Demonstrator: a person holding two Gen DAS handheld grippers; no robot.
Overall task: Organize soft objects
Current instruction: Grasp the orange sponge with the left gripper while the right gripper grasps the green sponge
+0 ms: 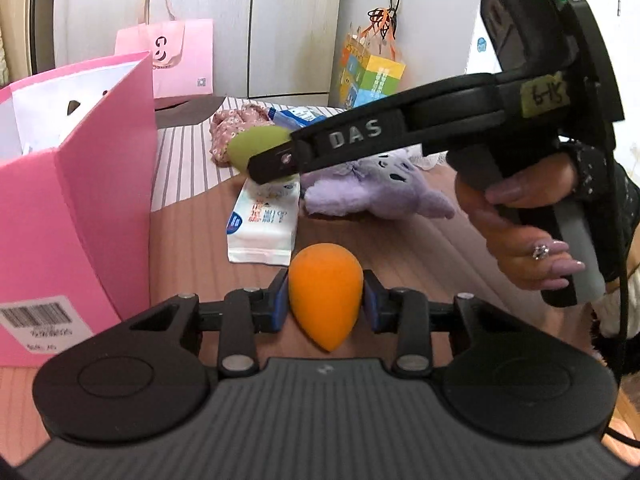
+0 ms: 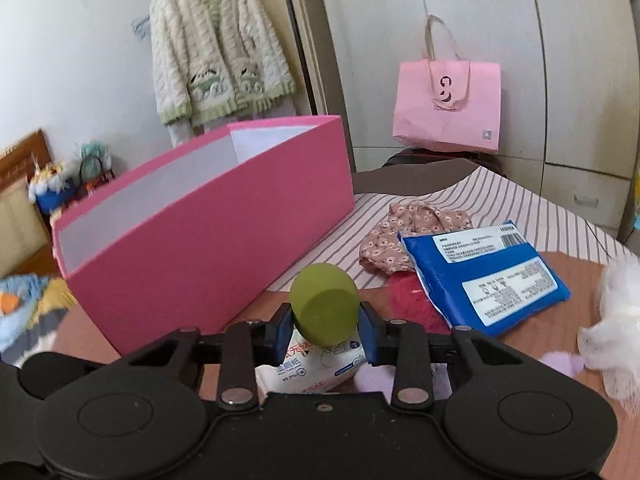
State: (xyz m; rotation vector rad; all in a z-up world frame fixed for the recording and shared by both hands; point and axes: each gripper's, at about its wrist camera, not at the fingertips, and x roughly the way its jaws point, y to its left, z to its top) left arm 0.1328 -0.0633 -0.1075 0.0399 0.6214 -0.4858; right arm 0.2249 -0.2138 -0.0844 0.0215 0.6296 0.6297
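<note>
Presently, step in hand: we judge this to be the pick-up stage, with both sponges gripped and neither yet moved toward a container.
Left gripper (image 1: 326, 298): its blue pads press on either side of the orange sponge (image 1: 325, 292); the jaws stand narrow, closed onto it, pointed end toward the camera.
Right gripper (image 2: 325, 330): its pads are closed on the green sponge (image 2: 323, 304), flat end facing the camera. From the left wrist view we see the same sponge at the tip of the right gripper, farther off, just above a white wipes pack (image 1: 264, 224).
Person: a hand (image 1: 520, 224) wraps the right gripper's handle at the right of the left wrist view.
Container: we take the pink box (image 2: 224, 224) to be the likely destination; it sits open-topped to the left of both grippers, near them, its inside white. We cannot see what lies within.
Other soft items: a purple plush toy (image 1: 384, 192) lies near the right gripper, a floral cloth (image 2: 416, 224) farther off on the striped sheet (image 2: 500, 200), a blue pack (image 2: 486, 276) to the right, and white fluff (image 2: 616, 320) at the right edge.
Background: a pink bag (image 2: 448, 104) stands against the cupboard, well apart.
Next move, our judgement: lift each sponge clear of the surface, carry it left over the box rim, and only then release. Light, springy sponges may slip or bounce if let go early.
</note>
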